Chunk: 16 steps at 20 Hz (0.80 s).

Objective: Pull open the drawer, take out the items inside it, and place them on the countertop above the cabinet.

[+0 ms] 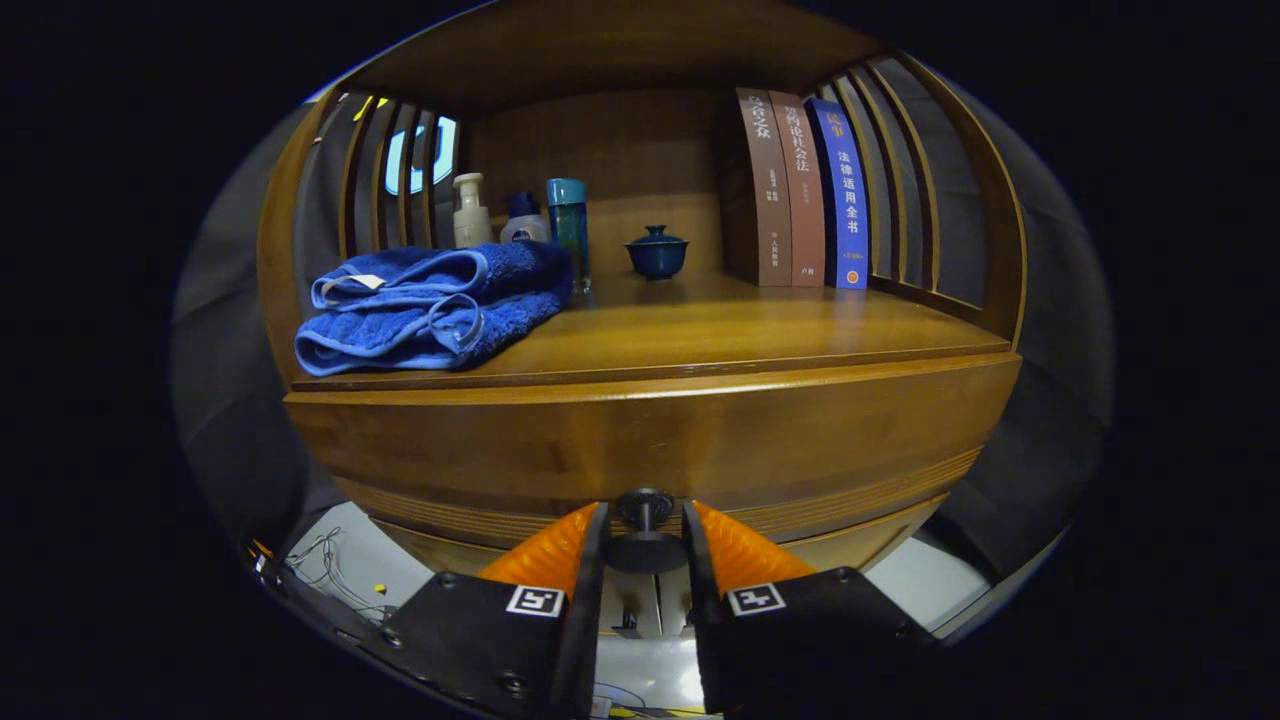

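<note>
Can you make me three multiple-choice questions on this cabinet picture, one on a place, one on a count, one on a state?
1. Where does the blue towel lie?
A. on the countertop, at its front corner
B. inside the drawer
C. on top of the books

2. How many books stand upright at the back?
A. one
B. three
C. five

3. What is the gripper doing?
A. hanging open above the towel
B. holding the lidded cup
C. its fingers flank the drawer knob

Answers: 1 A, it rests folded near the edge. 2 B, three spines show. 3 C, the knob sits between the fingers.
</note>
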### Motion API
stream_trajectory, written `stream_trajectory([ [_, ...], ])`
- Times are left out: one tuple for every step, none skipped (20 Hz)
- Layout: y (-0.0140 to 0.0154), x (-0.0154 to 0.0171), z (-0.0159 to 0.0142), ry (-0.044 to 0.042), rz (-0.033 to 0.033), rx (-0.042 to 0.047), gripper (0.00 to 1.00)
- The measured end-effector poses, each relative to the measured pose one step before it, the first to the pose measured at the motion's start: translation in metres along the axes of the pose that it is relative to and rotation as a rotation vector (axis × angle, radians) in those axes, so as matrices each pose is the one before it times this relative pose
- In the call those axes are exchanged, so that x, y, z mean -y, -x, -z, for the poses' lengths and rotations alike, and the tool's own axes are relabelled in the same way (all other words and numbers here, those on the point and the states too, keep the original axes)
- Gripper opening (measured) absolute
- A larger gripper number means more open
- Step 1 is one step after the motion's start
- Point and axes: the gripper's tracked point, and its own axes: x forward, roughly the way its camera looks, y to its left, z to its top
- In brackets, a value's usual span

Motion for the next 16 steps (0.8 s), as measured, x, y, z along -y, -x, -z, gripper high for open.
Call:
stream_trajectory([
  [0.00115,0.00045,0.00138,-0.00472,0.00106,-0.00326,0.44],
  [0.00003,-0.00006,0.00018,-0.00035,0.00084,-0.00470,0.34],
  [0.00073,0.00051,-0.00091,-0.00234,0.00092,0.00420,0.34],
  [-0.00116,-0.00077,0.00049,-0.00129,-0.00200,-0.00830,0.34],
  [0.00109,0.00054,-0.00104,-0.00454,-0.00320,0.00047,0.34],
  [0.00000,0.00019,-0.00016,-0.00602,-0.00378,-0.00705,0.34],
  [0.00054,-0.00041,-0.00041,-0.00196,-0.00252,-0.00289,0.34],
  [0.00073,0.00043,-0.00059,0.00121,0.00035,-0.00169,0.34],
  [0.00195,0.00086,0.00055,0.00223,0.00149,-0.00222,0.34],
  [0.00377,-0.00052,0.00108,0.00430,0.00154,-0.00264,0.34],
  [0.00377,0.00011,0.00164,0.00237,0.00104,-0.00102,0.34],
  [0.00501,0.00010,0.00220,0.00415,0.00086,-0.00190,0.34],
  [0.00525,0.00004,0.00265,0.00371,0.00061,-0.00439,0.34],
  [0.00652,0.00062,0.00294,0.00085,0.00198,-0.00363,0.34],
  [0.00643,0.00004,0.00287,0.00111,0.00141,-0.00503,0.34],
  [0.00710,0.00023,0.00288,0.00004,0.00096,-0.00389,0.34],
])
